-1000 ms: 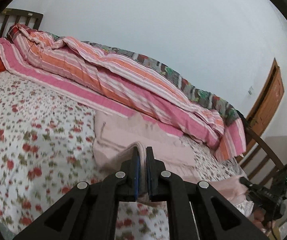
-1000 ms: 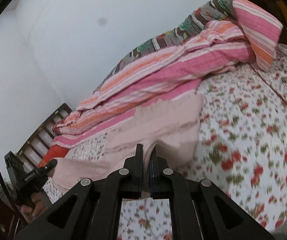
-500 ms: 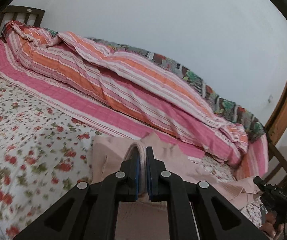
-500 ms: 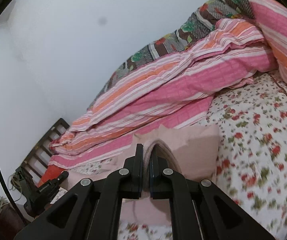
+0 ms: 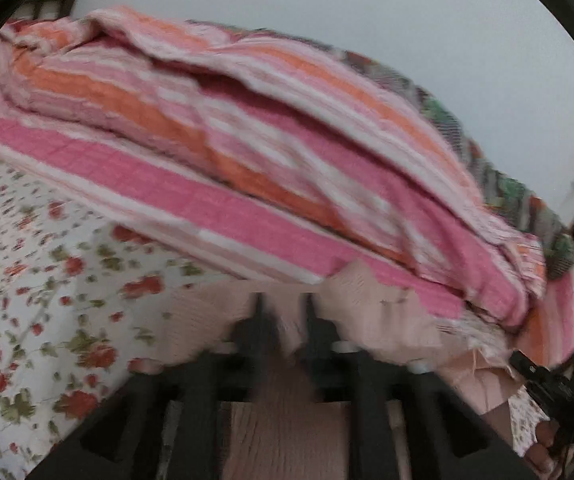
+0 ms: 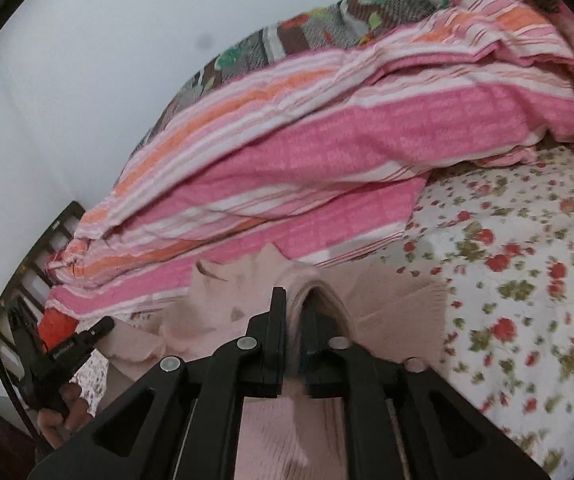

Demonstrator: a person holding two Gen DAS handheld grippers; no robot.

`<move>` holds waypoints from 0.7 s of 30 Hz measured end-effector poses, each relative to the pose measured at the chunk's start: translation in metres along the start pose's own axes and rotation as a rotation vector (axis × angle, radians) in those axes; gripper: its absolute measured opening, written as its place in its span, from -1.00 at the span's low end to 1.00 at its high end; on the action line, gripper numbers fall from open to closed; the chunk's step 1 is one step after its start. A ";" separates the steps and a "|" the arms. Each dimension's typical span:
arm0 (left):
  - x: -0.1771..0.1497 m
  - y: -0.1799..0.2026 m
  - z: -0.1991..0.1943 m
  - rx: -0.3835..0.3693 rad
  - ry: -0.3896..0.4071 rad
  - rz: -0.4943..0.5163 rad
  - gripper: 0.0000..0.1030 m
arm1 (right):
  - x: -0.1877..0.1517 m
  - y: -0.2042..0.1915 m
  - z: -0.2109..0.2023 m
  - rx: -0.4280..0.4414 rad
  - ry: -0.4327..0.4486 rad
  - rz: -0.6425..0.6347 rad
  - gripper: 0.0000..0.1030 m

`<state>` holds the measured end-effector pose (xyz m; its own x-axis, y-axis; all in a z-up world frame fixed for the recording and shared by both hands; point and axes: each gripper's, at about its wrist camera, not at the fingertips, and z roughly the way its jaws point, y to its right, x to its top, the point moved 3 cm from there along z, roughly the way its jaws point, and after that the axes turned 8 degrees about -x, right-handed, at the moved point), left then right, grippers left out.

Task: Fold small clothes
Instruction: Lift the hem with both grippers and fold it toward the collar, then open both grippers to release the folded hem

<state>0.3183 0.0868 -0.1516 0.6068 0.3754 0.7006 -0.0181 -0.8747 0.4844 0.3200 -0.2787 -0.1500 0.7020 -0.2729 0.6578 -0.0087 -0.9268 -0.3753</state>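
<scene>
Garment release at fold edge

Garment (image 6: 399, 304): pale pink, on the flowered bedsheet (image 6: 527, 280) beside the striped quilt (image 6: 327, 152). Left gripper (image 5: 283, 320) and right gripper (image 6: 293, 312) both opening, cloth between jaws. Likely light, limp; pinch corners or hem.

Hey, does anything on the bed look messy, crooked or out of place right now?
The striped quilt lies bunched in a long heap along the far side of the bed, not spread flat. The pale pink garment has a ragged, uneven far edge poking up against it. Both grippers, left and right, are opening with its cloth between them.
</scene>
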 end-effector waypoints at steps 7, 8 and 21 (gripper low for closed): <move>-0.006 -0.011 -0.006 -0.067 -0.006 -0.029 0.05 | -0.017 -0.006 -0.007 -0.060 0.019 -0.157 -0.36; -0.008 -0.010 -0.004 -0.073 -0.015 -0.028 0.07 | -0.019 -0.005 -0.007 -0.070 0.011 -0.158 -0.36; -0.026 0.011 -0.010 0.003 -0.056 0.111 0.07 | -0.041 -0.018 -0.031 -0.160 0.010 -0.234 -0.36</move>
<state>0.2941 0.0709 -0.1594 0.6446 0.2591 0.7193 -0.0852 -0.9107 0.4043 0.2692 -0.2584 -0.1498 0.6914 -0.0482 0.7209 0.0399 -0.9937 -0.1048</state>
